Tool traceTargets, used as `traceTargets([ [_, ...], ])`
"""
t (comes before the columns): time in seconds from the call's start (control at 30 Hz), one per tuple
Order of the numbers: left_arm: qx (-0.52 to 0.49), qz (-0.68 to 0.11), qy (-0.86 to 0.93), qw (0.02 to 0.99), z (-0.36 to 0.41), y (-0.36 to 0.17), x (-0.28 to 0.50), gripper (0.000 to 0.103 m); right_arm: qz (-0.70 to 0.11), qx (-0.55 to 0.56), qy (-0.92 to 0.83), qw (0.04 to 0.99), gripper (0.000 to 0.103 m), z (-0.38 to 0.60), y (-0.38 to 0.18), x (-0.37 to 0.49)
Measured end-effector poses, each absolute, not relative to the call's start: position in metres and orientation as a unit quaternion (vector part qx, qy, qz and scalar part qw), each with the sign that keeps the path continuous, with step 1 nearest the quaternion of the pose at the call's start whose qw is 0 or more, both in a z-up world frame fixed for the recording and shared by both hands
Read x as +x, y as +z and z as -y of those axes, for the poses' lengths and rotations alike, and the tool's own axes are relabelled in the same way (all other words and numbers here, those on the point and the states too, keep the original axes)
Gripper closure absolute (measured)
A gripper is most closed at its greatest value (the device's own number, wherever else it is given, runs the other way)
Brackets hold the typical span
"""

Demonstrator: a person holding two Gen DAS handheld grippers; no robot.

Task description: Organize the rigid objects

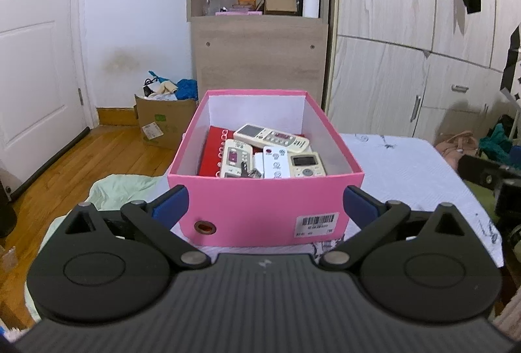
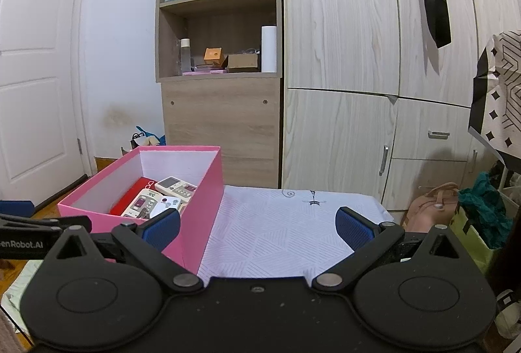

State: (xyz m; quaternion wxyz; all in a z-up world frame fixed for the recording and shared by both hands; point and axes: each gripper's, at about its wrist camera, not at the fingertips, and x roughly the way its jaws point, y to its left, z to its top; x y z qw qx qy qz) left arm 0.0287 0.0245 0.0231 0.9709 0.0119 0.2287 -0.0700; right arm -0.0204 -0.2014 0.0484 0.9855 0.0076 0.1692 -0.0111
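Facing left gripper (image 1: 265,206): jaws spread wide, empty; pink box (image 1: 260,206) of remote controls (image 1: 272,138) straight ahead, between the fingertips, untouched.
Right gripper (image 2: 257,227): wide open, empty; box ahead-left, white-covered worktop (image 2: 276,232) ahead.

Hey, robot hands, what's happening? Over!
Left gripper open, empty, facing pink box. Right gripper open, empty, over white cloth. Remotes in the box. Nothing in the way.
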Motion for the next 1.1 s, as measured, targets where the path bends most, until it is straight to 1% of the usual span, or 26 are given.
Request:
traceTargets([
  [0.37,0.015,-0.248,-0.068,0.966,-0.0232,0.0193,0.0313,0.0,-0.174,0.01,-0.017,0.985,0.0,0.2007,0.0481,-0.0193],
  [0.93,0.016,-0.253,-0.061,0.965,-0.0251,0.0163,0.0338,0.0,-0.176,0.006,-0.018,0.984,0.0,0.1998,0.0459,-0.0197],
  [1.1,0.034,-0.257,-0.053,0.964,-0.0231,0.0137,0.0337,0.0,-0.179,0.002,-0.019,0.984,0.0,0.1994,0.0449,-0.0176],
])
